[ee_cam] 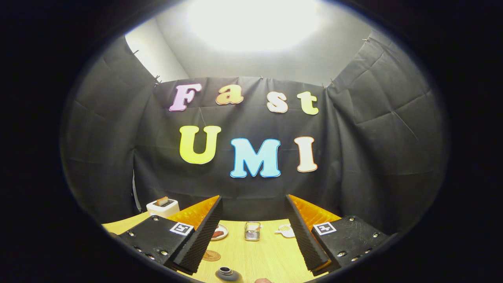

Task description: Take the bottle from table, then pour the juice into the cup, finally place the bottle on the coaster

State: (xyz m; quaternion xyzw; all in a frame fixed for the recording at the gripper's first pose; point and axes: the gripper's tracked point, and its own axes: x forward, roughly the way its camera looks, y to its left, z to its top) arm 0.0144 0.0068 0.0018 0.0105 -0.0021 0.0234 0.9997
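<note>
Jaws [251,251] spread wide, gripping nothing, bottle [227,274] on the table [267,259] low between them, coaster [211,256] beside it, clear cup [252,231] beyond, toaster [162,207] far left.

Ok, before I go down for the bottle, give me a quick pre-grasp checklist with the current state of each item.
1. Gripper open wide enough: ok, fingers spread, nothing between them.
2. Bottle located: ok, its open neck sits low, nearer than the fingertips, roughly centred between the fingers.
3. Bottle cap off for pouring: ok, mouth looks open.
4. Cup clear and upright: ok, standing on the table beyond the fingers.
5. Coaster free: ok, round brown disc by the left finger, nothing on it.
6. Juice level in bottle: cannot tell.
</note>
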